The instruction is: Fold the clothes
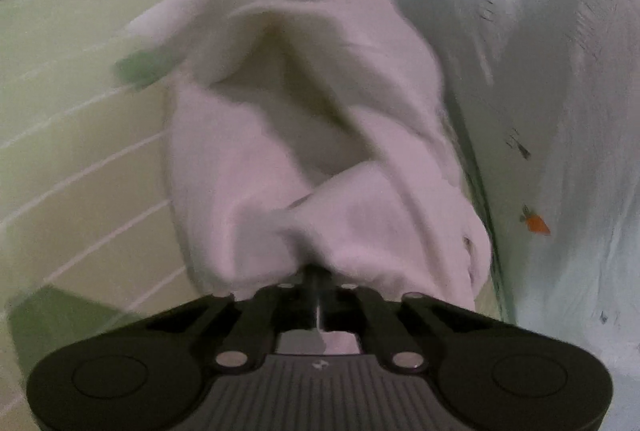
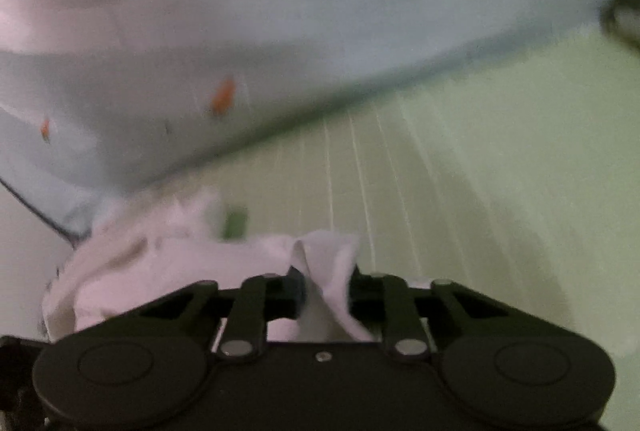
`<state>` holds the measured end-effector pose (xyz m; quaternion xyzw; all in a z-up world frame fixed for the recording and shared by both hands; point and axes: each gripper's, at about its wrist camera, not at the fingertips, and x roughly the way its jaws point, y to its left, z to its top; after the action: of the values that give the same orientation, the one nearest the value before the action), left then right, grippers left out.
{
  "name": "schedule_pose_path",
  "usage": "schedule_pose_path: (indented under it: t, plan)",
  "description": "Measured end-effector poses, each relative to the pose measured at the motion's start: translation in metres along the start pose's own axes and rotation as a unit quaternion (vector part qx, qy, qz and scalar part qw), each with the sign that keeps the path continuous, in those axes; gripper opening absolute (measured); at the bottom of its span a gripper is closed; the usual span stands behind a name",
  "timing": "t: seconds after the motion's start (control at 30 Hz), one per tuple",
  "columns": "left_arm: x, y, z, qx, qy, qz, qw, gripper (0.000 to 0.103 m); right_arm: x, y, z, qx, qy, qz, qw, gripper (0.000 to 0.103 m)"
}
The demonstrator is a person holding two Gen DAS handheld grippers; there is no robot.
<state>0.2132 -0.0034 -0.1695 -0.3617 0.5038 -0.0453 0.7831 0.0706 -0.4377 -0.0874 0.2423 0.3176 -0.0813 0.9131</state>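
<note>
A white garment (image 1: 304, 135) lies bunched on a pale green striped sheet (image 1: 72, 135). My left gripper (image 1: 316, 273) is shut on a fold at the garment's near edge, and the cloth rises away from its tips in loose folds. In the right wrist view the same white garment (image 2: 168, 263) is crumpled at the lower left. My right gripper (image 2: 324, 287) is shut on a flap of it that stands up between the jaws. Both views are blurred.
A light blue cloth with small orange carrot prints (image 1: 560, 111) lies to the right of the garment, and fills the upper left of the right wrist view (image 2: 240, 31). The green striped sheet (image 2: 480, 171) stretches away to the right. A small dark green patch (image 2: 236, 223) shows beside the garment.
</note>
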Motion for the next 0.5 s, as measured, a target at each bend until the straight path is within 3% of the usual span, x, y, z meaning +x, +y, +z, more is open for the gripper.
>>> schedule_pose_path:
  t: [0.1,0.17,0.33,0.43,0.5]
  plan:
    - [-0.001,-0.044,-0.001,0.076,-0.018,-0.023,0.9966,0.000,-0.018,0.006,0.039,-0.029,-0.075,-0.019,0.997,0.016]
    - [-0.009,-0.077,-0.006,0.128,-0.042,-0.046,0.9898,0.000,-0.036,0.006,0.065,-0.044,-0.126,-0.041,0.990,0.015]
    - [-0.037,-0.137,-0.021,0.201,-0.089,-0.096,0.9707,0.000,-0.109,-0.001,0.109,-0.111,-0.241,-0.119,0.957,0.015]
    - [-0.043,-0.148,-0.040,0.228,-0.083,-0.102,0.9648,0.000,-0.149,-0.015,0.114,-0.116,-0.278,-0.159,0.940,0.016]
    - [-0.038,-0.149,-0.056,0.240,-0.067,-0.089,0.9644,0.000,-0.162,-0.033,0.109,-0.102,-0.273,-0.200,0.935,0.019]
